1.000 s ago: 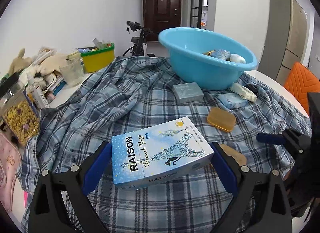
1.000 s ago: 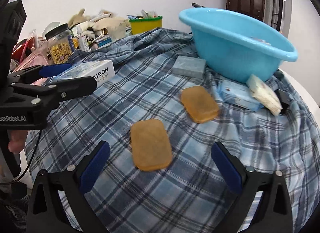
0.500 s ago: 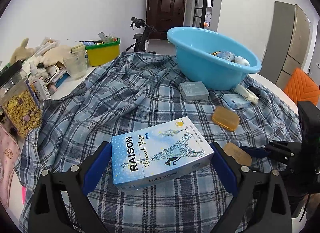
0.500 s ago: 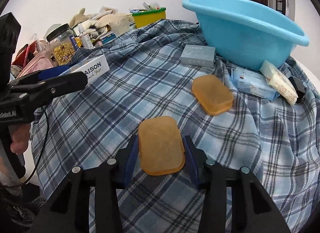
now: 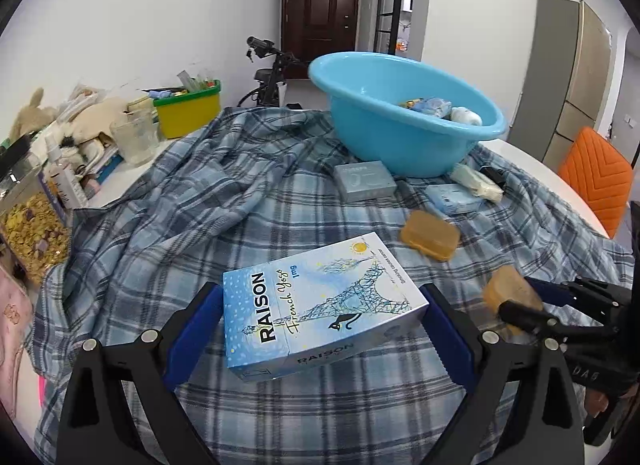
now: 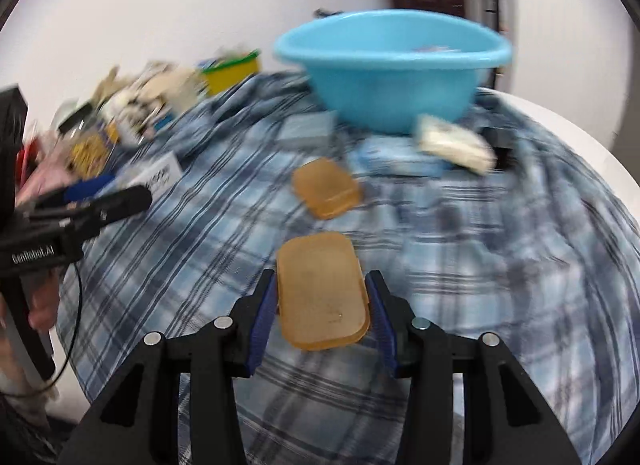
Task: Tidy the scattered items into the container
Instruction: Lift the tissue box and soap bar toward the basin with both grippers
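Observation:
My left gripper (image 5: 324, 305) is shut on a blue RAISON box (image 5: 316, 305), its pads pressing both long sides above the plaid cloth (image 5: 200, 225). My right gripper (image 6: 322, 305) is shut on a flat amber plastic case (image 6: 322, 289), held just off the cloth; the right wrist view is blurred by motion. That gripper and its case (image 5: 506, 291) also show at the right of the left wrist view. The blue basin (image 5: 400, 149) stands at the far side with several items inside. A second amber case (image 5: 430, 235), a grey box (image 5: 364, 180) and a pale blue pack (image 5: 452, 198) lie in front of it.
A white packet (image 5: 476, 183) leans by the basin. On the left sit a yellow bin (image 5: 188, 117), a glass cup (image 5: 134, 139), a cereal jar (image 5: 28, 225) and soft toys. An orange chair (image 5: 596, 173) stands at the right, past the table's white edge (image 6: 580, 137).
My right gripper closed from wide open onto the near amber case, then lifted it and swung towards the basin. My left gripper still holds the blue box in the same place.

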A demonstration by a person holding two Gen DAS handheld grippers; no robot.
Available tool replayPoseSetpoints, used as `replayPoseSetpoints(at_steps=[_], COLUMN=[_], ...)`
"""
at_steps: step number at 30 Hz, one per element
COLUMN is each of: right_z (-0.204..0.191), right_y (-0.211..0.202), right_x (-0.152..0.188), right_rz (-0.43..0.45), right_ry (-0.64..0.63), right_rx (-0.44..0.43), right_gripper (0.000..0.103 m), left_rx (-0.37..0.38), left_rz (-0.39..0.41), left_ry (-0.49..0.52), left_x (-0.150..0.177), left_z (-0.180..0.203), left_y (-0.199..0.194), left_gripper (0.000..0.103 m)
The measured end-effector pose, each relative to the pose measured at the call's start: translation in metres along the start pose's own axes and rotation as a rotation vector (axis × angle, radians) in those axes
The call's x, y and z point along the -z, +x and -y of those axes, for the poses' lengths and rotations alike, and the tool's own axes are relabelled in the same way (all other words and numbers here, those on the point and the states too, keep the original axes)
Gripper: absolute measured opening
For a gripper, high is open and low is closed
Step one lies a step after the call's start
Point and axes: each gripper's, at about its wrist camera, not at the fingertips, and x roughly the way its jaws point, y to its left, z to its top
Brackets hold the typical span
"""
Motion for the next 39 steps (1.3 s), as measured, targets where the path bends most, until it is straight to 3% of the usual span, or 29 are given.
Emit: replayPoseSetpoints(at_steps=[12,21,28,32,39], right_z=[0.046,0.046,0.030,0.022,0.007], right_y=[-0.043,-0.043,-0.082,-0.108,-0.155], right_x=[0.008,0.002,-0.039,-0.065,-0.097], right_rz=[0.076,0.100,0.255,0.334,0.461], right_ry=[0.132,0.147,0.112,0.079,0.020], right_rx=[0.095,0.093,0.101,0.116,0.149], right_gripper=[0.044,0.044,0.044,0.044,0.044], left_rx=[0.088,0.069,0.073,0.049,0.074], left_rz=[0.004,0.027,0.154,0.264,0.430], left_ry=[0.066,0.071,0.098,0.148,0.139], left_x=[-0.012,-0.019,-0.058,-0.086,-0.121], left_z=[0.053,0.054,0.060,0.068,0.066], left_y=[0.008,0.005,-0.030,-0.059,-0.114], left_gripper=[0.098,0.098,0.098,0.098,0.098])
